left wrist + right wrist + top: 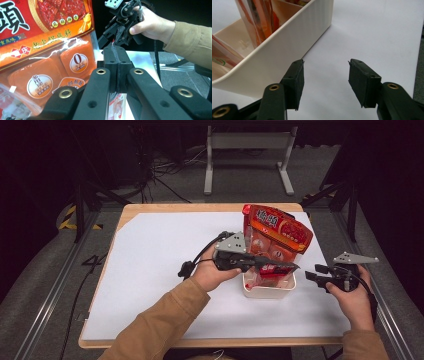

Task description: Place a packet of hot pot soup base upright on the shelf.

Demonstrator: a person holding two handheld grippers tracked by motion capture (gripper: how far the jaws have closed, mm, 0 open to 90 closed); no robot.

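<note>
**Kid:** Snack bag, the big red and orange shiny plastic one with yellow writing, where is it?

**Helper:** It stands up tall in the small white plastic box, near the far right part of your white table. Its top leans a bit away from you.

**Kid:** What is your left claw doing?

**Helper:** Your left claw reaches across the front of the bag, just above the box. In the left gripper view its two black pads are pressed tight together. A thin clear edge seems to run between them, but you cannot tell for sure if the bag is pinched.

**Kid:** And your right claw?

**Helper:** Your right claw sits just to the right of the box, low over the table. In the right gripper view its jaws stand wide apart with nothing between them. The left pad is close beside the box wall, not touching it.
</note>
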